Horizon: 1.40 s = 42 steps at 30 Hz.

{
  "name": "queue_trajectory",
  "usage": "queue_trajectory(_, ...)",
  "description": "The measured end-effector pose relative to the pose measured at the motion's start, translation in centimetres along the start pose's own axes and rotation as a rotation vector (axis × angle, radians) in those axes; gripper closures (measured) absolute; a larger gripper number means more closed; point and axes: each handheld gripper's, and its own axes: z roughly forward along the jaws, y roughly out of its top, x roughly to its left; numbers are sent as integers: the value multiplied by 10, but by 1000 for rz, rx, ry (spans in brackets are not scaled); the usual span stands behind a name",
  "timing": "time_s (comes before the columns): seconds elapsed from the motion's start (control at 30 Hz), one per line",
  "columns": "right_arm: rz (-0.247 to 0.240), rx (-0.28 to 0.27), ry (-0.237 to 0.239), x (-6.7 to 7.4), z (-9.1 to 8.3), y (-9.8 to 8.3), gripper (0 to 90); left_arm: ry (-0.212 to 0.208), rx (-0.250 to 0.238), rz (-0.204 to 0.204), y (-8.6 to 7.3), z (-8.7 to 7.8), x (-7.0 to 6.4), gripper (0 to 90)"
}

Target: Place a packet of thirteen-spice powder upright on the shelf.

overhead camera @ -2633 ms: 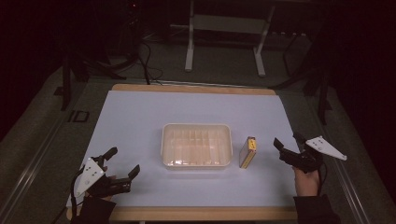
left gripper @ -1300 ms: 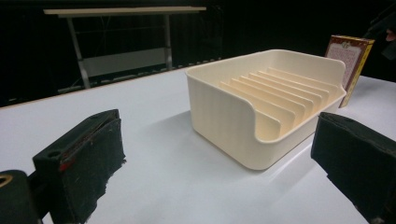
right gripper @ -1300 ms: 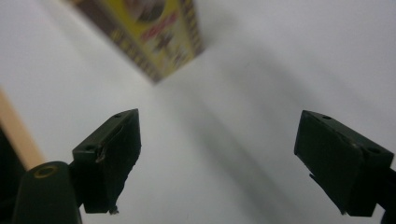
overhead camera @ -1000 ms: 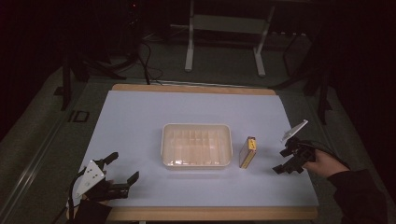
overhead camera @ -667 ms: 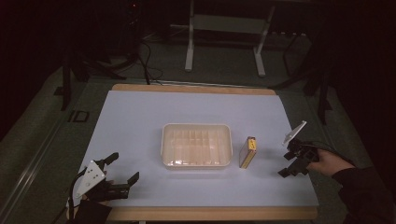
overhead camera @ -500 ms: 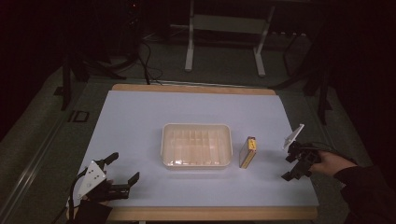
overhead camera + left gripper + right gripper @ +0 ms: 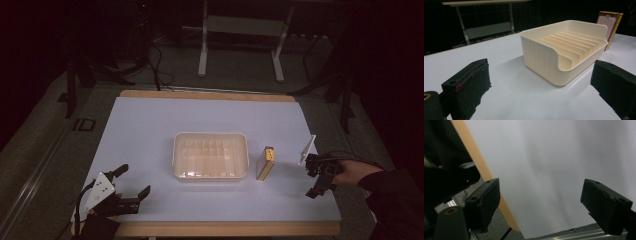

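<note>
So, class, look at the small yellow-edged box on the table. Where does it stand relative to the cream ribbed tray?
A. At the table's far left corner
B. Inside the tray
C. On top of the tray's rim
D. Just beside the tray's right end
D: the box stands upright on the table just right of the tray, outside its wall.

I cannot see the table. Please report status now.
Left gripper open, right gripper open, both empty. Small box upright beside cream tray. Nothing between.

A metal stand (image 7: pixel 240 37) and cables (image 7: pixel 155 60) lie behind the table.
</note>
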Motion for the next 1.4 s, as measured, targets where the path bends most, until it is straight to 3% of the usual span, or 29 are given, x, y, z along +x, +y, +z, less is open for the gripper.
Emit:
queue_trajectory(0.4, -100, 44, -14, 12, -25, 32, 160, -7, -3, -1, 0, 0, 0, 27)
queue_trajectory(1.03, -166, 38, -43, 16, -47, 72, 202, -23, -16, -14, 0, -2, 0, 27)
queue_trajectory(1.27, -219, 40, -99, 16, -53, 86, 198, -30, -16, -12, 0, -1, 0, 27)
queue_trajectory(1.4, -235, 28, -108, 15, -56, 92, 198, -32, -17, -13, 0, -1, 0, 27)
